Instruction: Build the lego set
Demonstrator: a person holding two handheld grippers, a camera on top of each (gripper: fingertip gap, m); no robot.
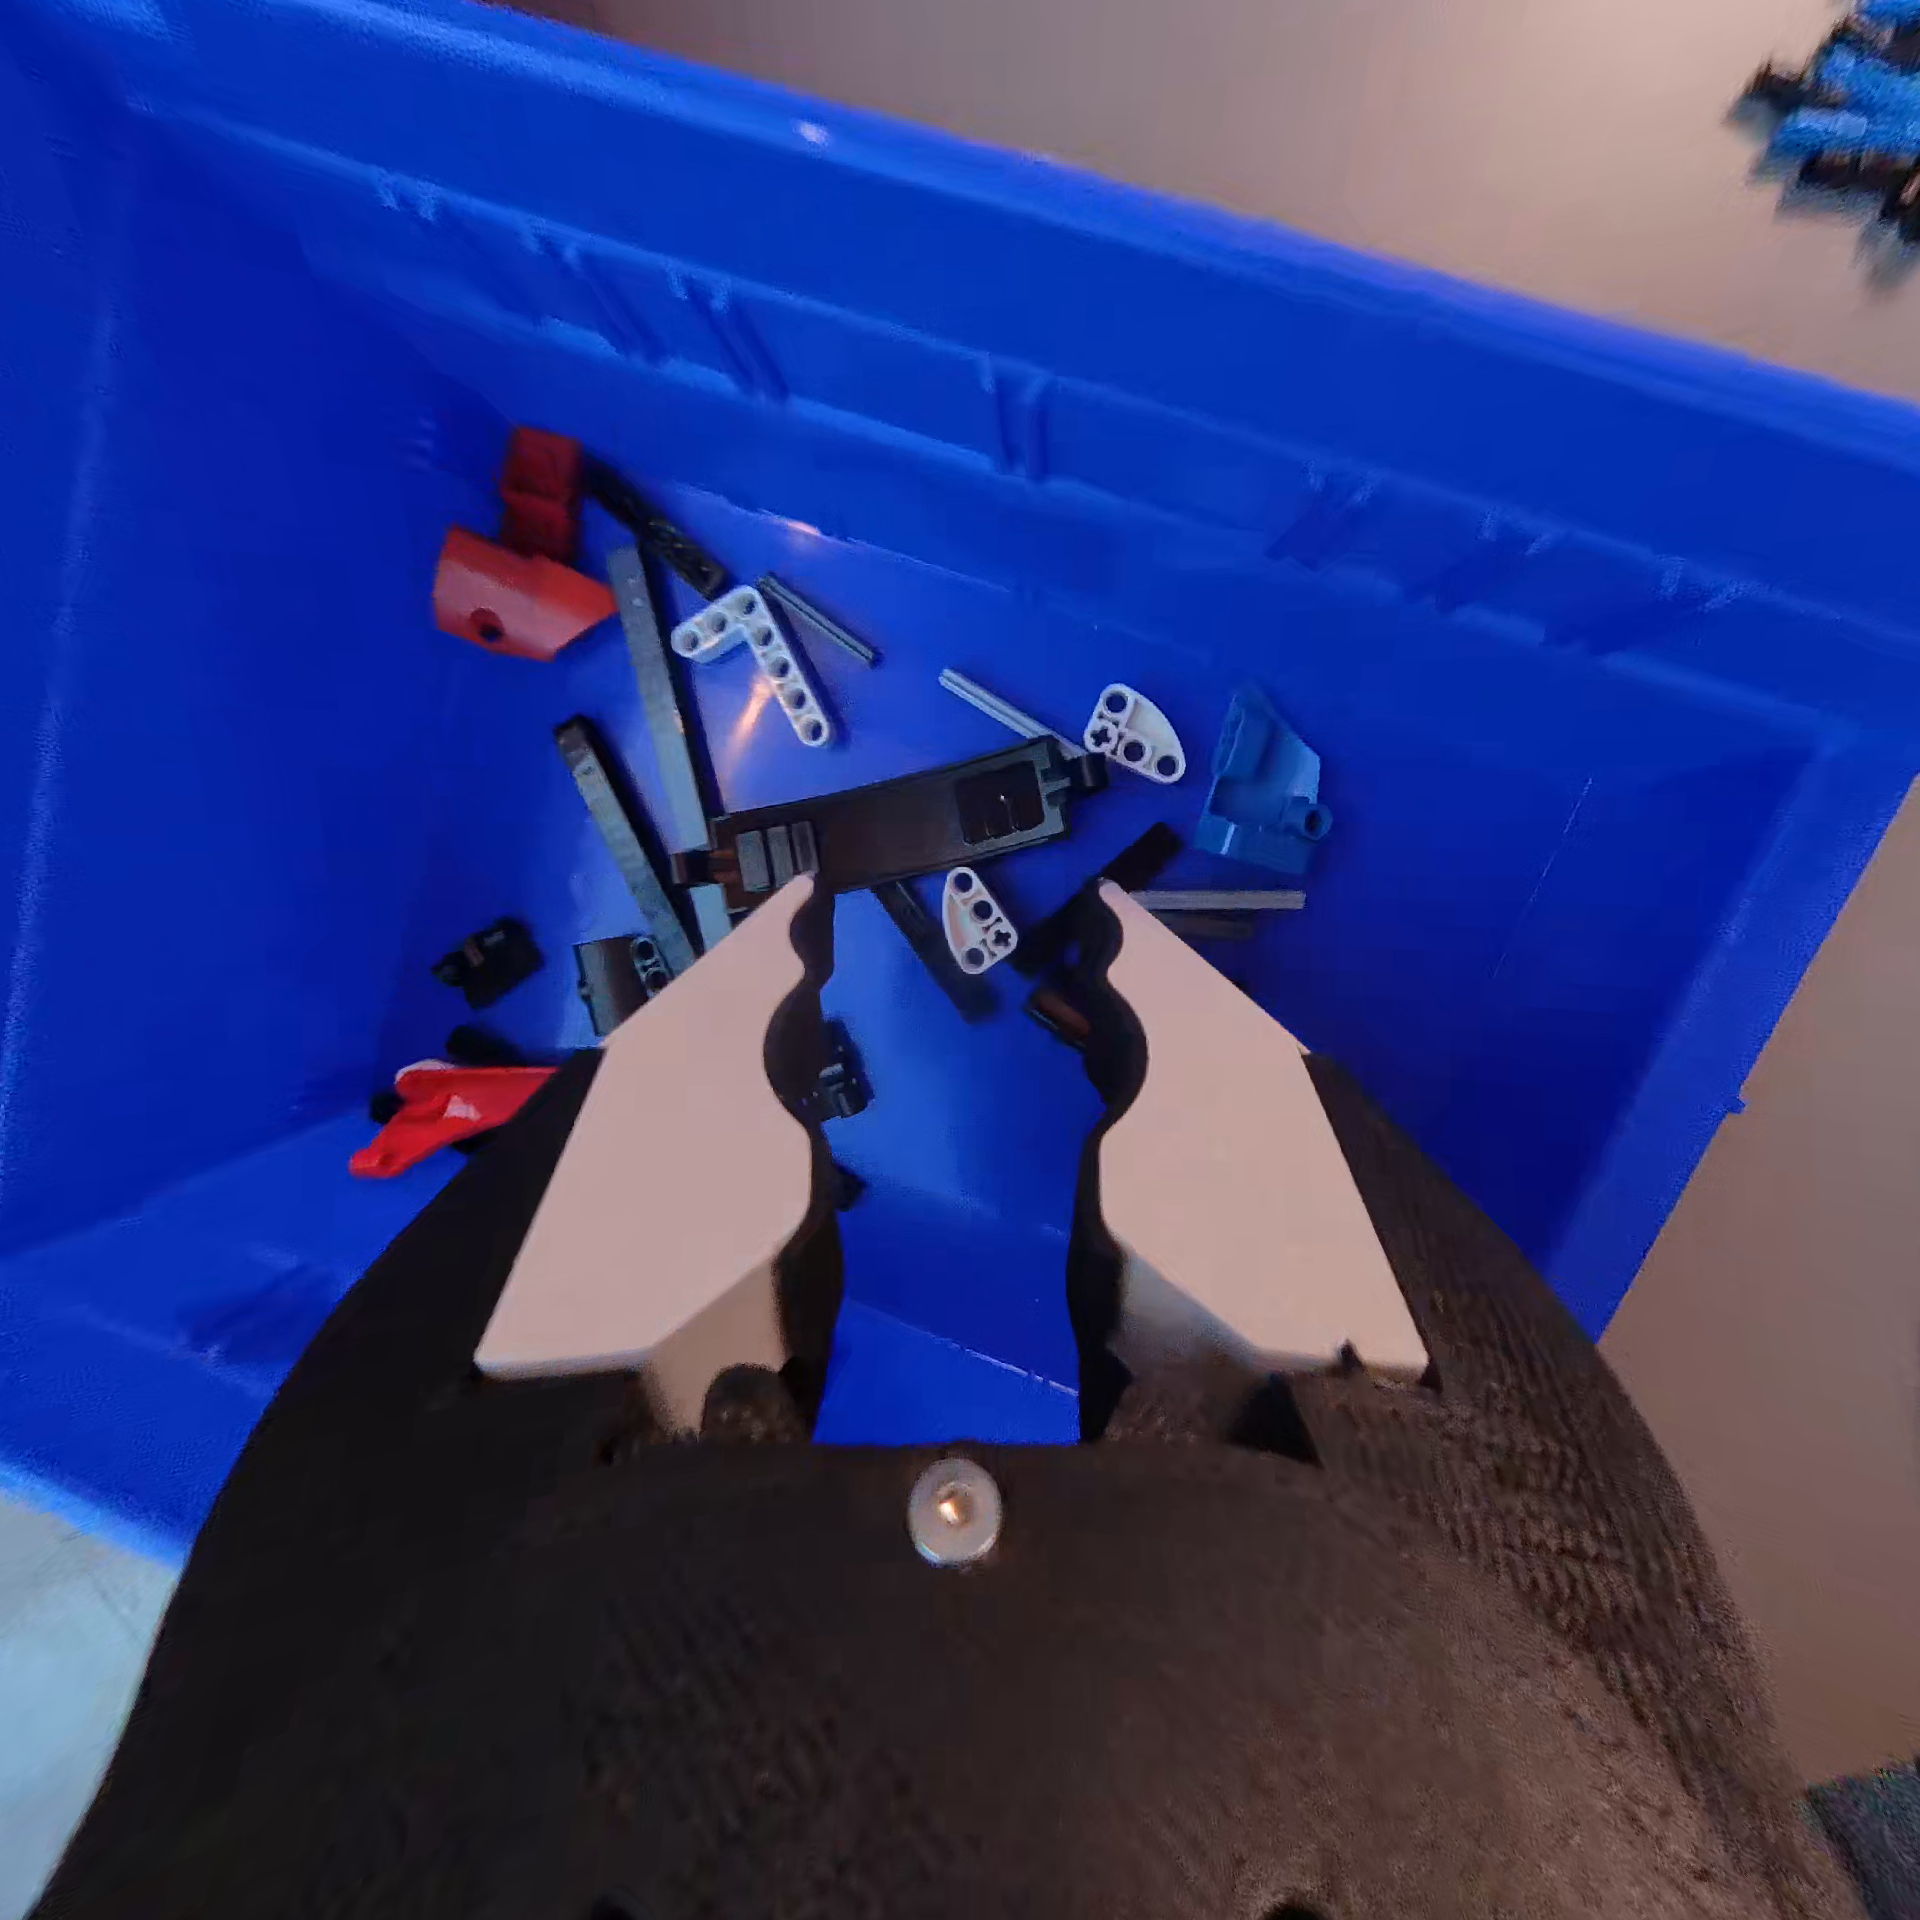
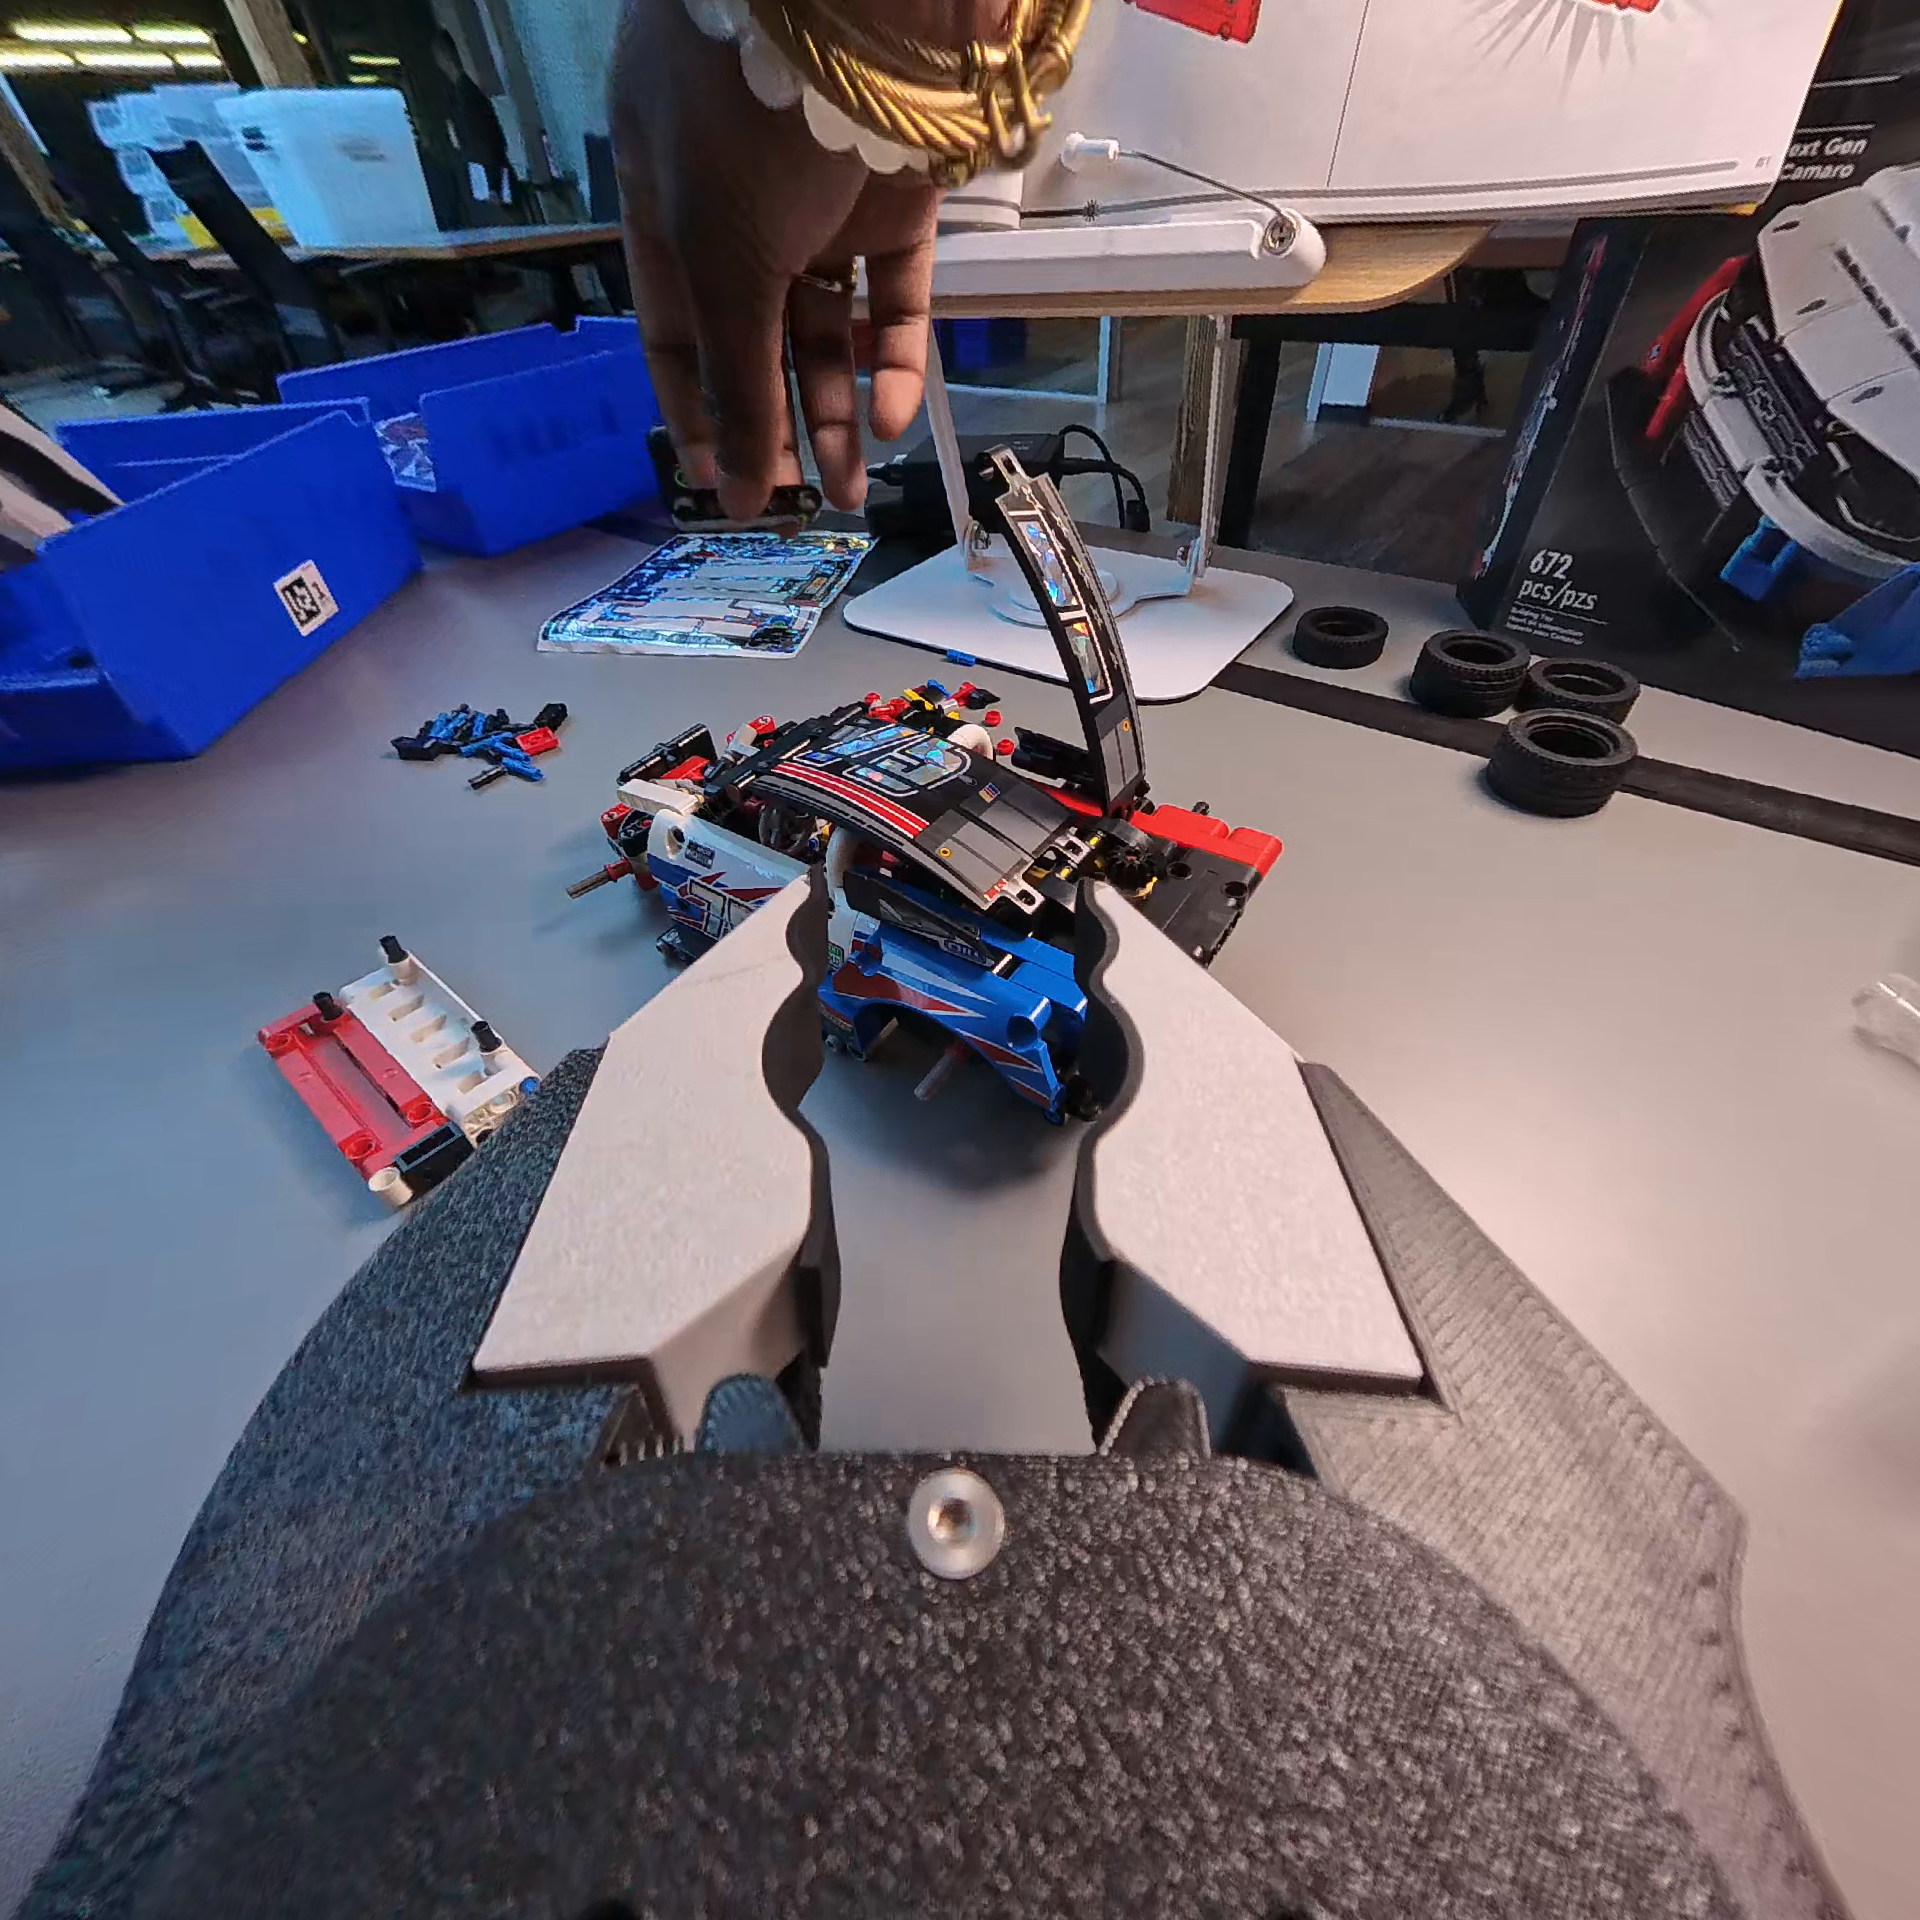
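In the left wrist view my left gripper (image 1: 956,894) is open and empty, reaching into a blue bin (image 1: 1143,436) of loose pieces. Just beyond its fingertips lies a long black panel (image 1: 894,821). Around it are a white L-shaped beam (image 1: 758,660), small white curved plates (image 1: 1135,732), a blue piece (image 1: 1262,784), grey beams (image 1: 657,686) and red pieces (image 1: 509,603). In the right wrist view my right gripper (image 2: 951,899) is open and empty just in front of the partly built car (image 2: 914,862), whose black roof panel (image 2: 1070,634) is raised.
A red and white sub-assembly (image 2: 390,1070) lies left of the car, with a pile of small blue and black pins (image 2: 483,738) behind. Several black tyres (image 2: 1558,758), the set box (image 2: 1714,416), a sticker sheet (image 2: 707,597), a stand (image 2: 1070,623), blue bins (image 2: 208,603) and a person's hand (image 2: 769,291) are farther back. Tip to tip, the grippers are about 60 centimetres apart. The blue piece (image 1: 1262,784) lies some 5 centimetres from my left tips, 50 centimetres from my right tips.
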